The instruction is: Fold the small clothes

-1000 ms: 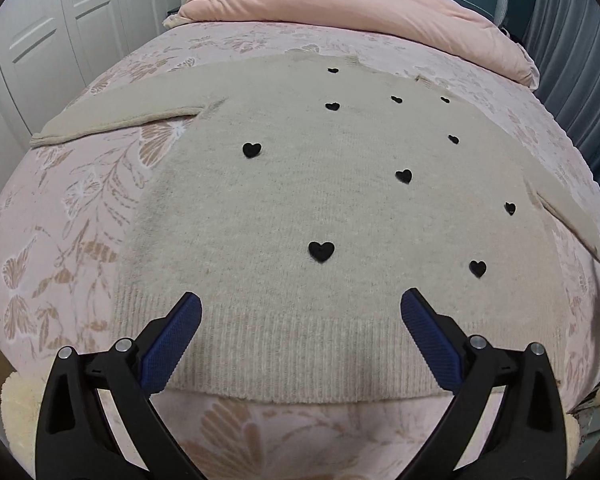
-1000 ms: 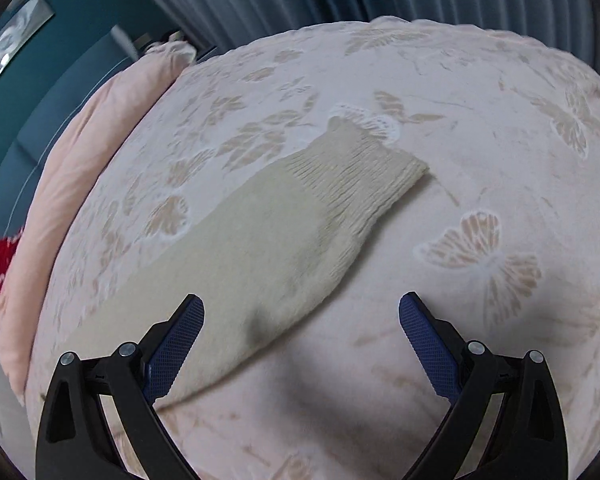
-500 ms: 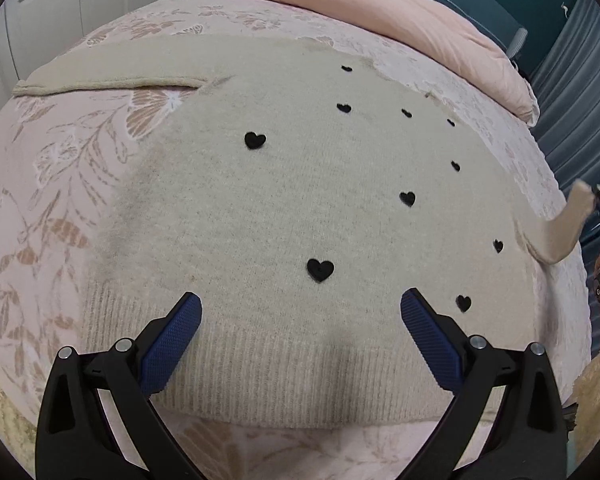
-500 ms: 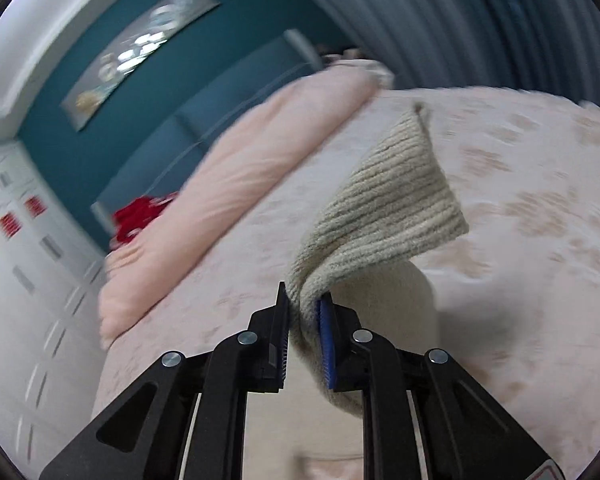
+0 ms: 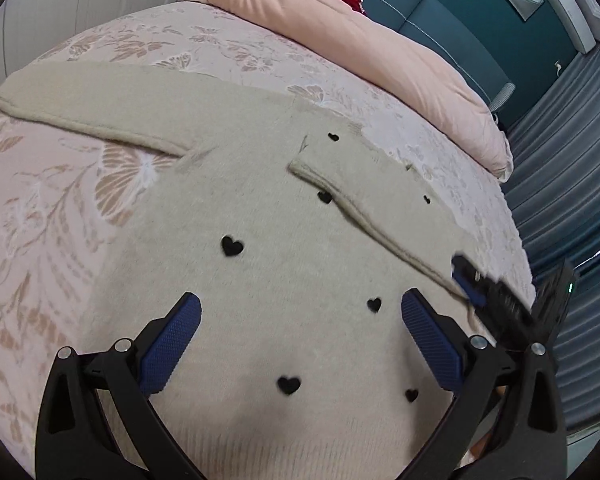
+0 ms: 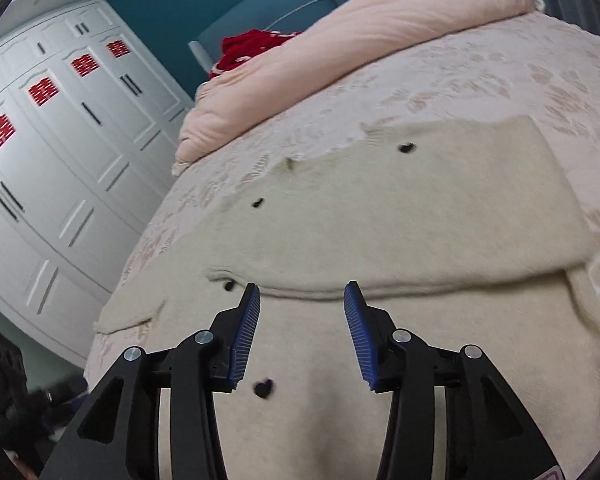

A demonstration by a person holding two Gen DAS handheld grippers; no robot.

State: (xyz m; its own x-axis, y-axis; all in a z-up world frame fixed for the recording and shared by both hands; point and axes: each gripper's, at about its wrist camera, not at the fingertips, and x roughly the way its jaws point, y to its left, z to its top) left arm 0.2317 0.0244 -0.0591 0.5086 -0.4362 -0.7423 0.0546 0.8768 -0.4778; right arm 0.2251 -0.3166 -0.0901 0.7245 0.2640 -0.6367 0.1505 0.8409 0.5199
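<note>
The cream sweater [image 5: 268,280] with its black hearts [image 5: 232,246] lies spread flat on the bed [image 5: 60,208], front side up. Its right sleeve [image 5: 364,216] is folded in across the chest, cuff end resting near the neckline. The other sleeve [image 5: 92,108] stretches straight out over the floral bedspread. The left gripper [image 5: 300,328] hovers above the lower body of the sweater, jaws spread wide and empty. The right gripper [image 6: 300,312] sits just over the folded sleeve's edge [image 6: 308,292], jaws parted with nothing between them. Up at the head of the bed, a pink duvet [image 5: 360,36] is bunched, with something red [image 6: 248,50] behind it. White wardrobe doors [image 6: 60,128] stand to the side.
</note>
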